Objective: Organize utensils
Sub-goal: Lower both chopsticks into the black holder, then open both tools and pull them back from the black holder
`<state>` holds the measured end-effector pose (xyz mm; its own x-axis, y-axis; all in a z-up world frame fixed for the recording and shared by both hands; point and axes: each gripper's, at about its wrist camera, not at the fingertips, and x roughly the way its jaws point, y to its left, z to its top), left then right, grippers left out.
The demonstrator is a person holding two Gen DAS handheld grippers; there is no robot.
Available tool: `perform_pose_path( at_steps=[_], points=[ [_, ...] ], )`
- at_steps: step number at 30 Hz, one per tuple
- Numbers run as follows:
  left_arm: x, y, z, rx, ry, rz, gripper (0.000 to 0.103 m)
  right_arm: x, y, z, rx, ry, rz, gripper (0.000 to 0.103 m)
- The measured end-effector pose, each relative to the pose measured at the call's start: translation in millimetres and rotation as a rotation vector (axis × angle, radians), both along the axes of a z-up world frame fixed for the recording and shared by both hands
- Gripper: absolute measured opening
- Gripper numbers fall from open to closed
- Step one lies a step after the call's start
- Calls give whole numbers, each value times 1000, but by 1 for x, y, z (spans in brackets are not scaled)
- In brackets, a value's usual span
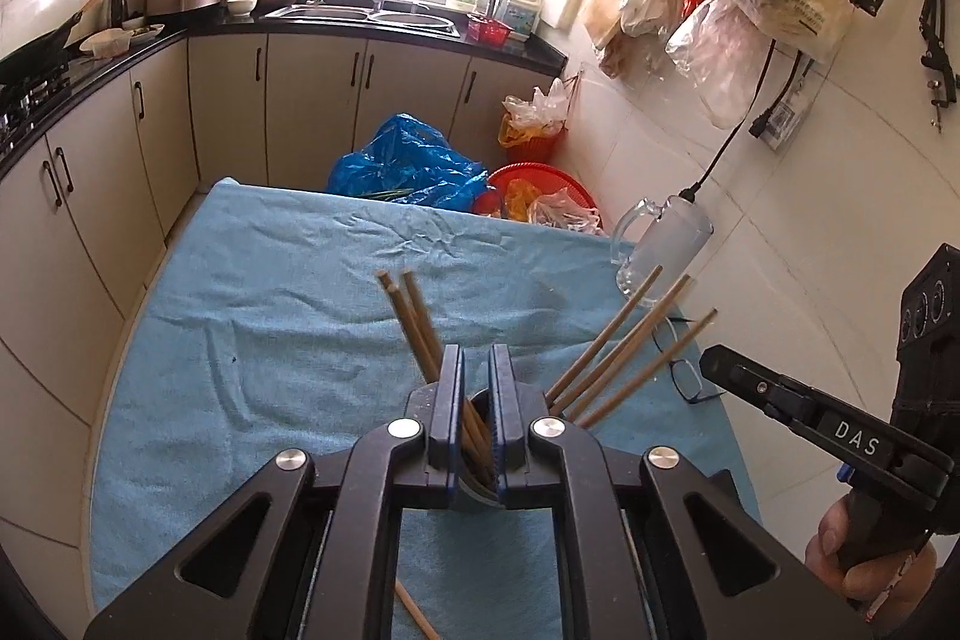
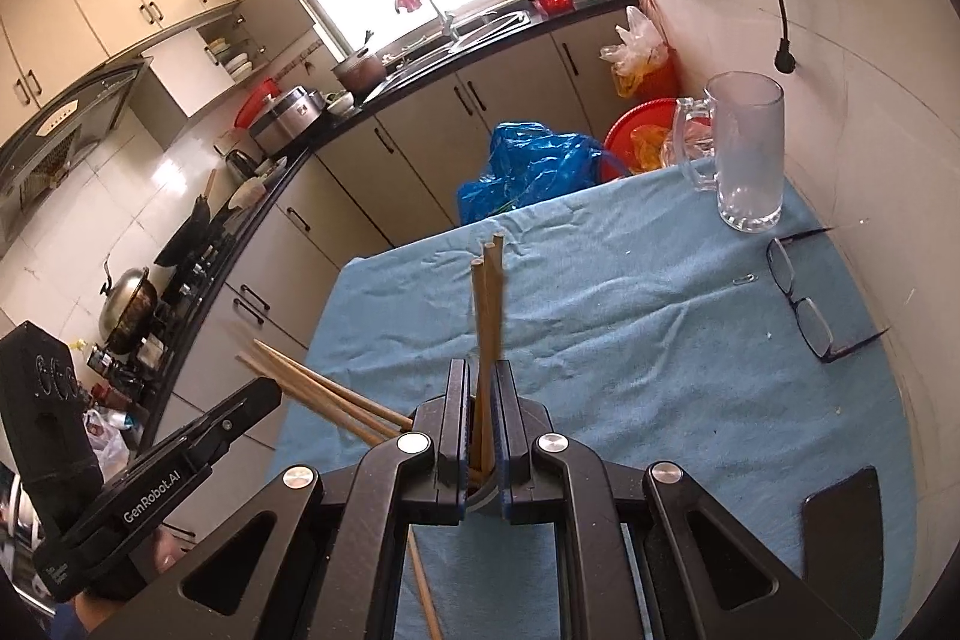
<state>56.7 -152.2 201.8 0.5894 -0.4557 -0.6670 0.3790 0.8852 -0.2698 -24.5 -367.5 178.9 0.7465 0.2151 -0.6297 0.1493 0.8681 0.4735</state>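
Wooden chopsticks [image 1: 414, 322] pass between the pads of my left gripper [image 1: 477, 358], which is shut on them. Their lower ends run into a dark round holder [image 1: 474, 496] on the blue cloth [image 1: 270, 316]. A second bundle of chopsticks [image 1: 624, 346] fans out to the right, toward my right gripper [image 1: 714, 361]. In the right wrist view that gripper [image 2: 480, 370] is shut on an upright bundle [image 2: 487, 304] above the holder's rim [image 2: 480, 501]. My left gripper [image 2: 264, 394] comes in from the lower left with its chopsticks [image 2: 324, 391].
One loose chopstick [image 2: 423, 586] lies on the cloth near the front edge. A glass mug [image 2: 747, 148] and eyeglasses [image 2: 804, 307] sit at the far right by the tiled wall. A dark flat object [image 2: 840, 514] lies at the near right. Cabinets run along the left.
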Motion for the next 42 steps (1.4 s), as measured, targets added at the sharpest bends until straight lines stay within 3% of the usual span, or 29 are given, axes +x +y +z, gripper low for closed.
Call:
perform_pose_path(
  at_steps=[3, 13, 18, 28, 34, 42],
  points=[
    [-2, 4, 7, -14, -10, 15, 21, -4, -1, 7, -3, -18, -1, 10],
    [-27, 36, 21, -48, -31, 85, 25, -42, -20, 22, 10, -44, -47, 23],
    [-44, 51, 1, -43, 22, 111, 25, -68, -35, -4, 38, 12, -80, 24],
    [-78, 69, -65, 4, 197, 149, 25, -108, -41, -74, 88, 171, -81, 24],
    [-98, 69, -92, 24, 264, 143, 25, -121, -36, -98, 84, 231, -73, 24],
    [-105, 70, -103, 39, 304, 137, 29, -125, -33, -114, 79, 275, -60, 26]
  ],
)
